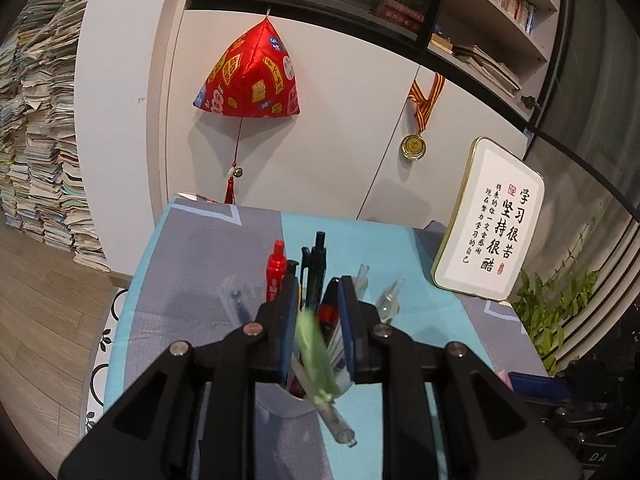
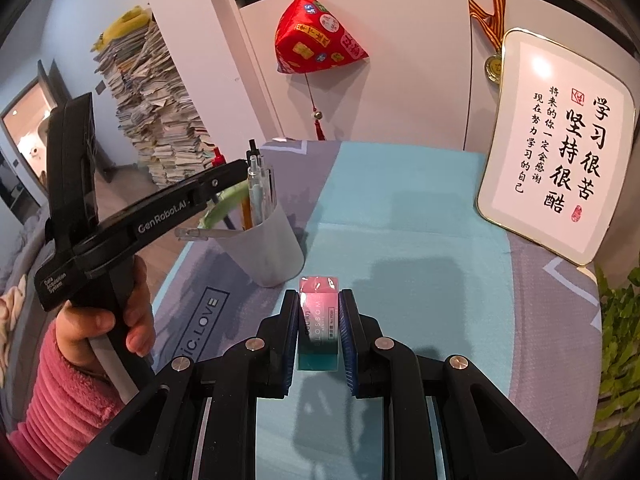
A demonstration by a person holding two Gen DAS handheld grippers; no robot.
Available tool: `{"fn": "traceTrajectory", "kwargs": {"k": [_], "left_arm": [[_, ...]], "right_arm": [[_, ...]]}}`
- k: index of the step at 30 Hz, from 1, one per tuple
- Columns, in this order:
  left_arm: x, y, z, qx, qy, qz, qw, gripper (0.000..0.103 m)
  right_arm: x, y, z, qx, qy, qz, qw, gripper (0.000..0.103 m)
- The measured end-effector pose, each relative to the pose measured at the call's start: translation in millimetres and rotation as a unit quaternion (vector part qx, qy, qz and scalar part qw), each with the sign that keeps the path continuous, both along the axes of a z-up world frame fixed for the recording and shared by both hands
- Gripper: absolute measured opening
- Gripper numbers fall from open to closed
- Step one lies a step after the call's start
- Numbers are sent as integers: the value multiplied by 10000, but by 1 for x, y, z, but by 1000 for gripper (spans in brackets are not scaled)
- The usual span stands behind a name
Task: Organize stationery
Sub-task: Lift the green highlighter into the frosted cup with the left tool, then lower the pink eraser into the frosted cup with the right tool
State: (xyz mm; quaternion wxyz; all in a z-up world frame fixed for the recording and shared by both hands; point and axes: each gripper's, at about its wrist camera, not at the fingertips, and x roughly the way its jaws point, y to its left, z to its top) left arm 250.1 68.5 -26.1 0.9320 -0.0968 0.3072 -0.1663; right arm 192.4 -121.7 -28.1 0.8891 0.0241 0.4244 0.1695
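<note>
My left gripper [image 1: 318, 292] hangs just over a pale grey pen cup [image 2: 268, 240] that holds several pens. A green pen [image 1: 316, 356] lies blurred between its fingers, slanting down over the cup's mouth; the jaws stand a little apart and I cannot tell if they grip it. In the right wrist view the left gripper [image 2: 236, 168] sits at the cup's rim with the green pen [image 2: 220, 206] under it. My right gripper [image 2: 319, 300] is shut on a pink-and-teal eraser [image 2: 319, 320], held low over the table right of the cup.
A framed calligraphy sign [image 2: 560, 152] leans at the table's back right. The table wears a teal and grey cloth [image 2: 400, 220]. A red ornament [image 2: 316, 40] and a medal [image 1: 414, 146] hang on the white cabinet behind. A plant [image 2: 620, 340] stands at the right edge.
</note>
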Motion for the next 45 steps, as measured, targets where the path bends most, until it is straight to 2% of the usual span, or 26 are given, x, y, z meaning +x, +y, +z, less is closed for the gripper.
{"fn": "traceTrajectory", "kwargs": {"k": [5, 10, 16, 23, 27, 37, 45], "left_arm": [[-9, 9, 6, -123, -59, 39, 9999, 19], [-38, 22, 11, 76, -312, 361, 9988, 43], [-78, 33, -8, 485, -380, 615, 9962, 54], [-101, 34, -31, 621, -109, 526, 9966, 57], [-106, 34, -35, 652, -64, 486, 9967, 58], [-110, 35, -38, 661, -68, 453, 9968, 60], [-107, 32, -43, 682, 24, 419, 9968, 61]], "right_arm": [[1, 2, 1, -14, -15, 18, 10000, 20], [3, 6, 5, 5, -79, 44, 10000, 21], [12, 25, 15, 107, -173, 216, 9996, 21], [30, 60, 30, 169, -351, 449, 9982, 21], [45, 80, 32, 113, -418, 527, 9977, 21], [75, 103, 14, -107, -264, 525, 9982, 21], [82, 108, 0, -271, -176, 465, 9984, 21]]}}
